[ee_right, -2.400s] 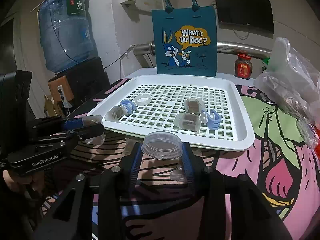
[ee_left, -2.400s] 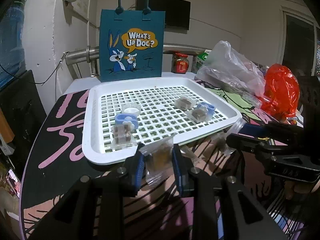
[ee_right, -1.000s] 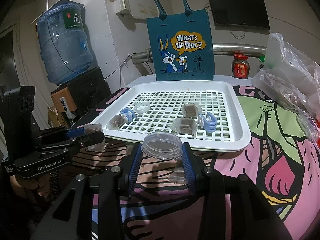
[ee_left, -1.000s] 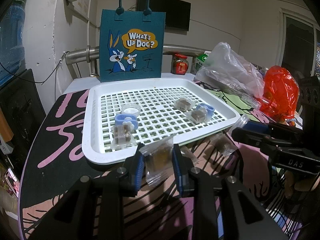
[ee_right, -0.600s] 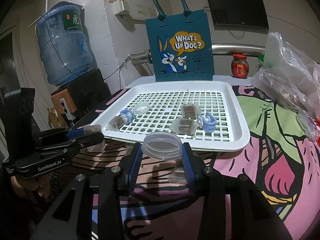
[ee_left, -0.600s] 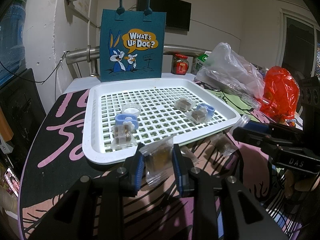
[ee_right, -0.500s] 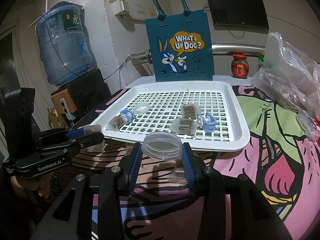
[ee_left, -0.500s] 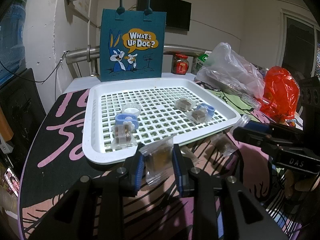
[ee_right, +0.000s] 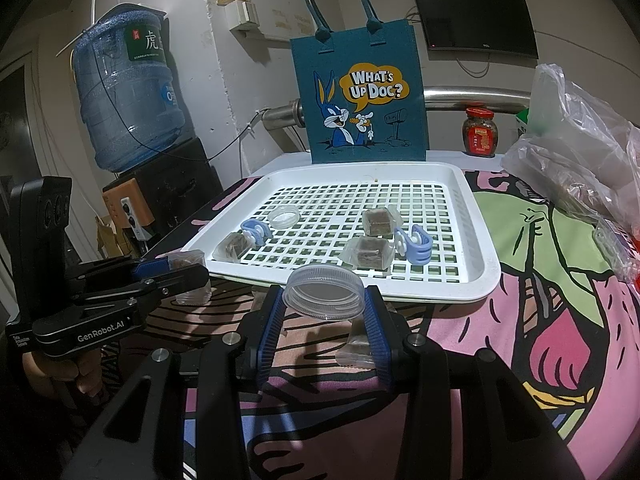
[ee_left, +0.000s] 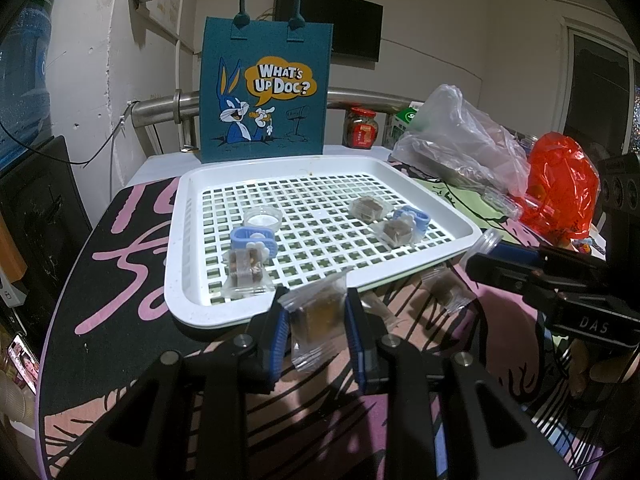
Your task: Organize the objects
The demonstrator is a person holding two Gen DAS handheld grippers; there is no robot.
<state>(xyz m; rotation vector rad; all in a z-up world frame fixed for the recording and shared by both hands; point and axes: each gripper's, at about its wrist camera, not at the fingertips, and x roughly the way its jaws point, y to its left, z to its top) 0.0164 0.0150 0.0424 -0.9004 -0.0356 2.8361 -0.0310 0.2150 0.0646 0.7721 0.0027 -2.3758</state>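
Observation:
My left gripper (ee_left: 316, 320) is shut on a clear packet with a brown snack (ee_left: 316, 322), held just in front of the white grid tray (ee_left: 176, 264). My right gripper (ee_right: 326, 312) is shut on a clear round lid (ee_right: 325, 298), held above the table before the tray's near rim (ee_right: 486, 280). In the tray lie three wrapped snacks (ee_right: 369, 254), two blue clips (ee_right: 414, 246) and a small clear lid (ee_right: 283, 216). More packets lie on the table by the tray (ee_left: 448, 290). The left gripper also shows in the right wrist view (ee_right: 188, 266).
A teal "What's Up Doc?" bag (ee_left: 266, 92) stands behind the tray. Clear plastic bags (ee_left: 460, 140) and a red bag (ee_left: 560, 188) lie at the right. A red-lidded jar (ee_right: 480, 132) and a water bottle (ee_right: 128, 96) stand at the back.
The right gripper rose slightly with the lid over the first second, then held. The left gripper has kept still with its packet.

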